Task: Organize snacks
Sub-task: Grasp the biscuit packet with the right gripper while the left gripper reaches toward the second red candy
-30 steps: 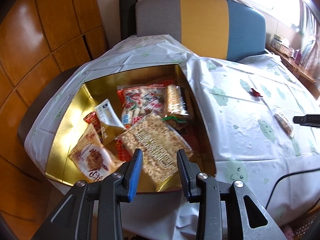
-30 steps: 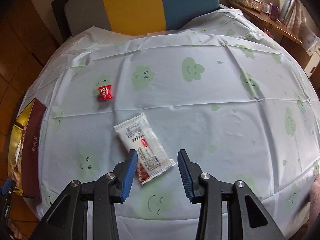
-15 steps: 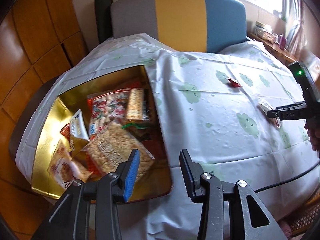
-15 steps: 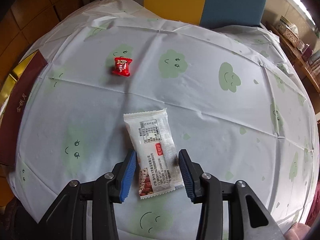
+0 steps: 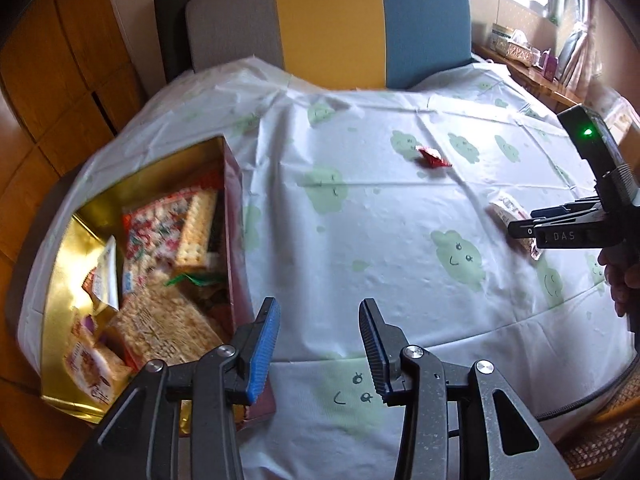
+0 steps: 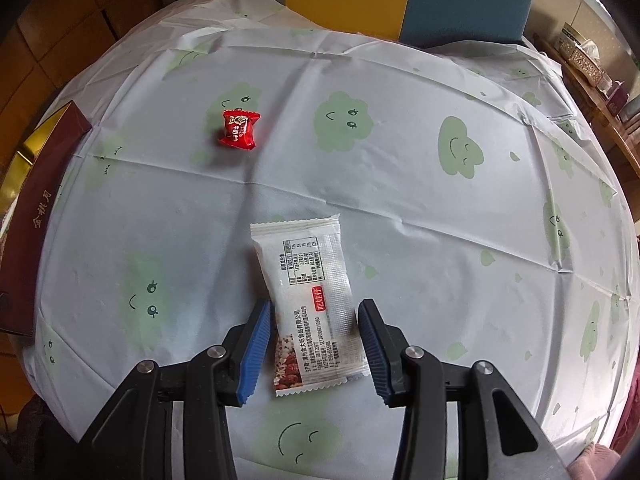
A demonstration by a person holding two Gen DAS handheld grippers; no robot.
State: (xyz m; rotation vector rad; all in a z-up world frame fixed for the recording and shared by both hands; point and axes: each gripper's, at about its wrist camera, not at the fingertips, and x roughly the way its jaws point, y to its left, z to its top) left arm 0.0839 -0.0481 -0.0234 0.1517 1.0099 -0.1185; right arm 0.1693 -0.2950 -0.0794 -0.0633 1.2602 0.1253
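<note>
Right claw [image 6: 316, 344] over the bar [image 6: 310, 304]

Its jaws are opening, 1 each side of the bar, not pinching. Light, crinkly, slippery; grab its middle. Left claw [image 5: 318, 344] is open, empty.

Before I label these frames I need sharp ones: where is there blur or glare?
Left wrist view: the snack box is motion-blurred, with glare on its gold lining. Right wrist view: the white packet and red candy are sharp; edges bow from fisheye.
</note>
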